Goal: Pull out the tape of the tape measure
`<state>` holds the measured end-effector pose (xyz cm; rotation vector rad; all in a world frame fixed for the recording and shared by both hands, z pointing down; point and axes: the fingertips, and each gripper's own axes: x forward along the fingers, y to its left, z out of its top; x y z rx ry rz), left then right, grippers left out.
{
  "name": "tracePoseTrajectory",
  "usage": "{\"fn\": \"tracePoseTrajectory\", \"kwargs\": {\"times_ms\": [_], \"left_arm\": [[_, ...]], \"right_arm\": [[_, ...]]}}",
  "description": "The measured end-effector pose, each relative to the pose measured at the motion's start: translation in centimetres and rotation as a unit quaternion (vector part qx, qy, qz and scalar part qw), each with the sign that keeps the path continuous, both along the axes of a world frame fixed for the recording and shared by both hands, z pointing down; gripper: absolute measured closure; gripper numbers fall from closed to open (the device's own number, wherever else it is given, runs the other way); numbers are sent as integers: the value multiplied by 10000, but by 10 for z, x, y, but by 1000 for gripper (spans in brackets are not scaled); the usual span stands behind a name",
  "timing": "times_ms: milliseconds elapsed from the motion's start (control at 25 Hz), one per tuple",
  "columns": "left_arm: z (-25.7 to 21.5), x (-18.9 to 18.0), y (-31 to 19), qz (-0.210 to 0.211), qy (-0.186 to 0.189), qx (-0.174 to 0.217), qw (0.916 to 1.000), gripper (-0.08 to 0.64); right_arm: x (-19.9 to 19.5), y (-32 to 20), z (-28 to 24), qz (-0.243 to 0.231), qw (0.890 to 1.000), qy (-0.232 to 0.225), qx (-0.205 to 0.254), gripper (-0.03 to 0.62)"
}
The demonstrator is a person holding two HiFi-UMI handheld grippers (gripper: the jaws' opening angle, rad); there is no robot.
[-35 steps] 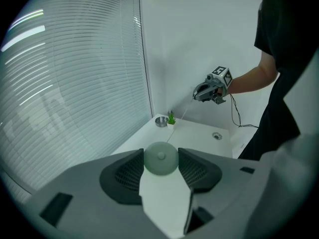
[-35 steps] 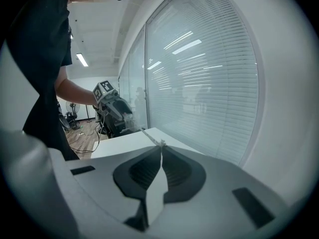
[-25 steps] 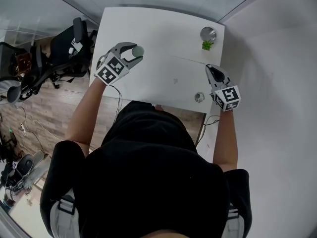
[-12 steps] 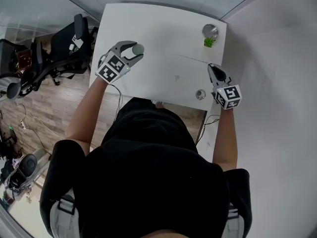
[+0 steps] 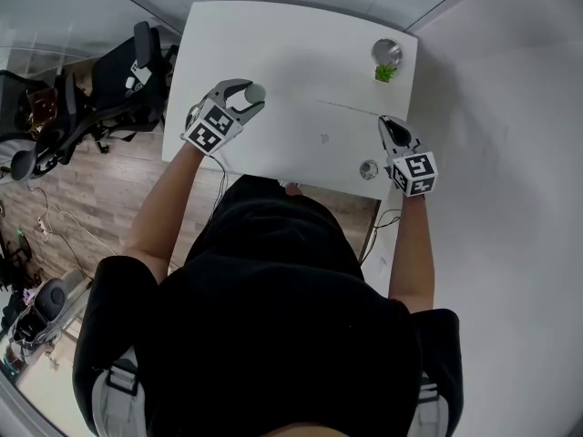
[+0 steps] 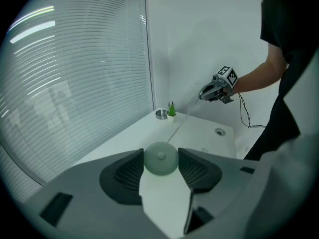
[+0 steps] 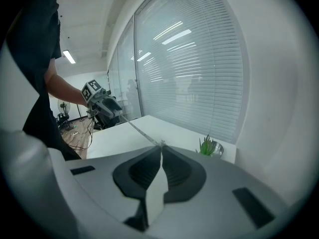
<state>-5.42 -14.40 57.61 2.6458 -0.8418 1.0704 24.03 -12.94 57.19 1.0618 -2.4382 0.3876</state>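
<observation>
Your left tool (image 5: 246, 96) grasps the round pale-green tape measure (image 6: 160, 158) (smooth and matte); your right tool (image 7: 160, 147) pinches its thin taut tape (image 6: 178, 125).

A white table (image 5: 273, 53) meets a white wall (image 5: 510, 153), black office chairs (image 5: 127, 71) on wood floor (image 5: 100, 198), blinds (image 6: 75, 83) beyond.

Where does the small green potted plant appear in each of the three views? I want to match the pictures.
Head view: the small green potted plant stands at the far right corner of the white table, upper right of the picture.
Left gripper view: middle of the picture, beside a round metal bowl.
Right gripper view: lower right of centre, just above the jaws.
Shared landmark: the thin pulled-out tape, seen in all three views.
</observation>
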Motion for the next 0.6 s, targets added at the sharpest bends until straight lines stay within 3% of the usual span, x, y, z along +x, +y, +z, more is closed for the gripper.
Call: {"fn": "tracePoseTrajectory", "kwargs": {"times_ms": [240, 600], "left_arm": [[22, 3, 2, 113, -219, -55, 9997, 333], [53, 3, -3, 101, -260, -144, 9995, 333]], "right_arm": [[0, -1, 21, -48, 9998, 125, -176, 575], [0, -1, 53, -39, 9985, 226, -493, 575]]}}
